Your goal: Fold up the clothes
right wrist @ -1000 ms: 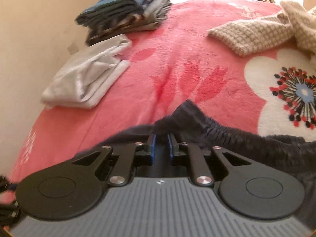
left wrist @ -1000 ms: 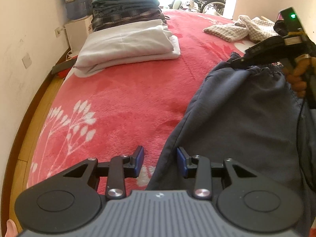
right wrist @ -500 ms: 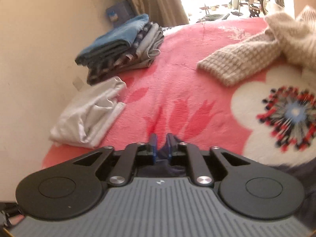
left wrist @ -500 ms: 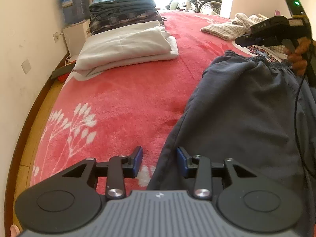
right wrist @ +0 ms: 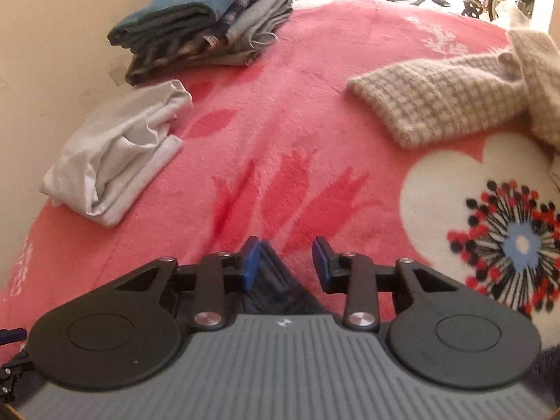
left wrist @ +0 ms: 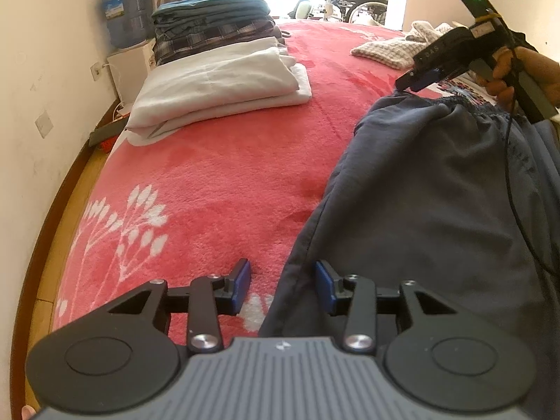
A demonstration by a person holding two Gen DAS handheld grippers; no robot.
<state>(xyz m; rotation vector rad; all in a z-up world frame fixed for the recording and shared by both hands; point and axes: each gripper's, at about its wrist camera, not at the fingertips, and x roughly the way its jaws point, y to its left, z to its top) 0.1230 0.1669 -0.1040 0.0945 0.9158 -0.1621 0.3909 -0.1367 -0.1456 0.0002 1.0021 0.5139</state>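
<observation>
Left wrist view: the left claw (left wrist: 282,285) stands spread over the near edge of the dark trousers (left wrist: 437,192), one blue pad on the red blanket (left wrist: 210,182) side, the other over the cloth. The fabric edge runs up between the pads, but neither presses on it, so nothing is pinched. The trousers lie lengthwise down the right side of the bed, smoothed fairly flat, probably laid out ready for a lengthwise fold. At the far end the right claw (left wrist: 418,78), carried by a hand (left wrist: 525,73), hangs just above the gathered waistband. Its pads are seen edge-on here, so the gap between them is hard to judge. A folded white garment (left wrist: 224,87) and a stack of folded dark clothes (left wrist: 213,24) sit by the wall, out of the way of the working area. The right part of the trousers runs out of frame.

Right wrist view: the right claw (right wrist: 286,262) is opening. A dark peak of the waistband (right wrist: 276,273) stands between the pads, touching the left one, clear of the right; it looks let go rather than gripped. The claw's body hides the rest of the trousers. A beige checked knit (right wrist: 444,105) lies unfolded farther back, its right end cut off by the frame.
</observation>
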